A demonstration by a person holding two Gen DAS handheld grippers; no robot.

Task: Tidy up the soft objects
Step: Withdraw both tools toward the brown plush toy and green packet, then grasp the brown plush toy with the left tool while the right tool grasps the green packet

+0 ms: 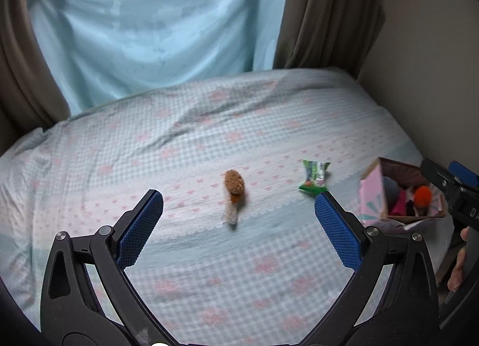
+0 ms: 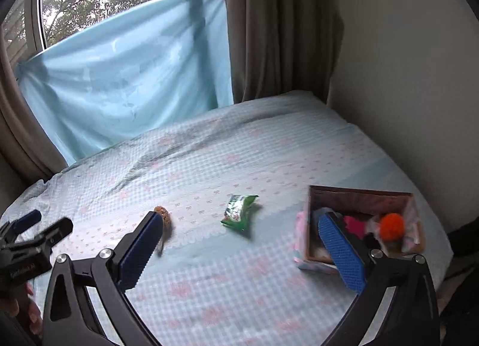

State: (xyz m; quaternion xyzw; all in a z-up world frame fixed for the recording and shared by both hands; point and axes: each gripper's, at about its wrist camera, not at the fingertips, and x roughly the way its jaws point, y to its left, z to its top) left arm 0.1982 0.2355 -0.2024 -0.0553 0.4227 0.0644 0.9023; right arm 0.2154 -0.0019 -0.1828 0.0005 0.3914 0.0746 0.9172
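Observation:
A small brown fuzzy toy (image 1: pixel 234 183) lies on the bed, ahead of my open, empty left gripper (image 1: pixel 238 206). It also shows in the right wrist view (image 2: pixel 164 218), partly behind my left finger. A green packet (image 1: pixel 314 177) lies to its right, also seen in the right wrist view (image 2: pixel 238 211). A pink cardboard box (image 1: pixel 371 196) at the bed's right holds an orange pom-pom (image 1: pixel 422 195) and other soft items. In the right wrist view the box (image 2: pixel 359 193) and pom-pom (image 2: pixel 392 225) sit ahead right of my open, empty right gripper (image 2: pixel 241 233).
The bed (image 1: pixel 209 142) has a blue checked sheet with pink bows. A light blue cloth (image 1: pixel 149 31) and brown curtains (image 1: pixel 323 10) hang behind it. A wall (image 2: pixel 404 76) runs along the right. The other gripper shows at the view edges (image 1: pixel 449 187) (image 2: pixel 30 241).

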